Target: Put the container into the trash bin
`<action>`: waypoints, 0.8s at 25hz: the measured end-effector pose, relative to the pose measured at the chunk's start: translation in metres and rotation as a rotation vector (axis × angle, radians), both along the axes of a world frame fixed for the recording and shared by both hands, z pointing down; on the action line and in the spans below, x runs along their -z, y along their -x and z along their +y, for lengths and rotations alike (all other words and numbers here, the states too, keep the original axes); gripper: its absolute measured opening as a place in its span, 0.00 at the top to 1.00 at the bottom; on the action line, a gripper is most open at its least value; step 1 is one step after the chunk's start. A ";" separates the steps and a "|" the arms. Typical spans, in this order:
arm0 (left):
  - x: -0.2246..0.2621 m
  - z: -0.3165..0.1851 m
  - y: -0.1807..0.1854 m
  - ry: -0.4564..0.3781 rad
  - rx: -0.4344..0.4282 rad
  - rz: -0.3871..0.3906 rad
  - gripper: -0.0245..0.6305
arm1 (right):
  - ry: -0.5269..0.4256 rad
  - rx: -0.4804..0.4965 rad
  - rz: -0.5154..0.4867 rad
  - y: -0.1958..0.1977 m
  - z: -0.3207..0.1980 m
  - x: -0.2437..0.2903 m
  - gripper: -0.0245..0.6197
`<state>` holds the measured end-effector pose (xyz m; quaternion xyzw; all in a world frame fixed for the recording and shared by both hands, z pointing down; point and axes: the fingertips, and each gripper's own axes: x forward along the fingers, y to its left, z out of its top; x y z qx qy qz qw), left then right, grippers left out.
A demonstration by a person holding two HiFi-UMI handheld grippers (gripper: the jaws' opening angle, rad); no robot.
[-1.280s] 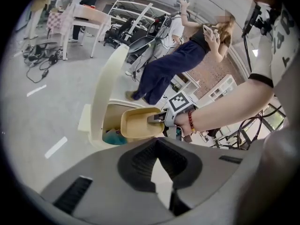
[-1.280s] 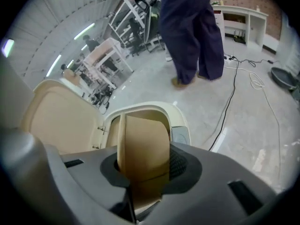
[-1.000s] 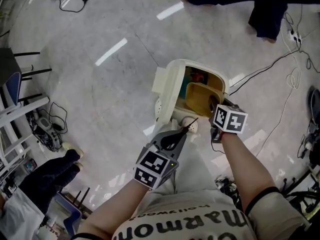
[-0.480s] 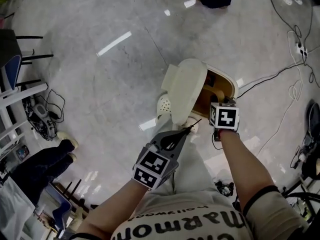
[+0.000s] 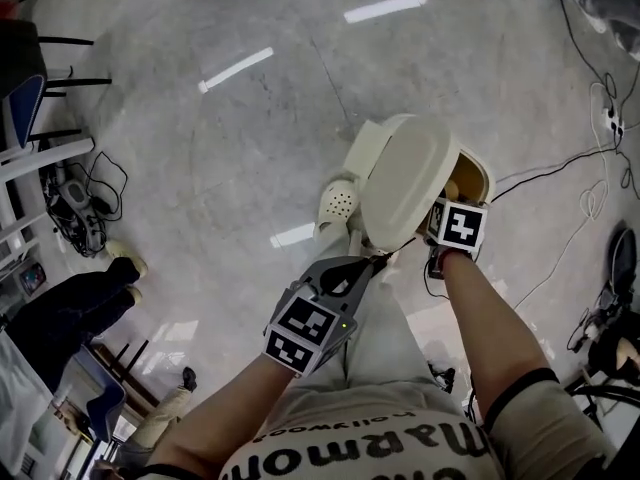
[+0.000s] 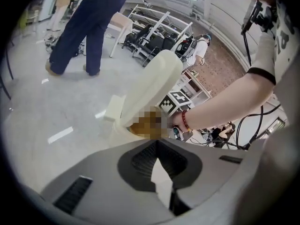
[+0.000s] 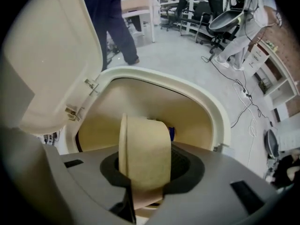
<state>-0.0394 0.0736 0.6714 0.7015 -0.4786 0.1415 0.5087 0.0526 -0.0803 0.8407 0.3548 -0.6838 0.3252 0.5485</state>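
Note:
The cream trash bin (image 5: pixel 482 174) stands on the floor in front of me with its lid (image 5: pixel 405 180) raised. My right gripper (image 5: pixel 452 218) hangs over the opening, pointing almost straight down. It (image 7: pixel 150 170) is shut on a tan paper container (image 7: pixel 143 153), held on edge just above the bin's rim (image 7: pixel 206 102), beside the lid (image 7: pixel 51 55). Something blue (image 7: pixel 171 133) lies deep inside. My left gripper (image 5: pixel 378 260) sits just in front of the lid with its jaws together and nothing in them. Its (image 6: pixel 159 172) own view faces the lid (image 6: pixel 154 86).
My white clog (image 5: pixel 338 206) rests by the bin's base. Cables (image 5: pixel 560 158) trail over the floor to the right, and chairs (image 5: pixel 30 78) stand at the left. Another person's legs (image 6: pixel 89 27) are beyond the bin. Someone in dark clothes (image 5: pixel 70 308) sits at lower left.
My right gripper has sunk with the container towards the bin's opening. In the head view the lid now hides most of the opening. My left gripper has moved in closer to the lid.

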 end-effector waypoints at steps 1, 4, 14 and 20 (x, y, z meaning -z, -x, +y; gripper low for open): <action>-0.001 0.001 0.001 0.001 0.005 0.000 0.98 | -0.007 -0.019 0.005 -0.002 -0.001 -0.001 0.79; -0.004 0.005 0.004 0.005 0.015 0.001 0.98 | -0.015 -0.048 0.028 -0.009 0.000 -0.005 0.79; -0.006 0.009 0.003 0.003 0.020 0.007 0.98 | -0.031 -0.072 0.008 -0.005 -0.003 -0.006 0.74; -0.007 0.013 0.001 0.004 0.020 0.004 0.98 | -0.030 -0.070 -0.012 -0.003 -0.001 -0.005 0.67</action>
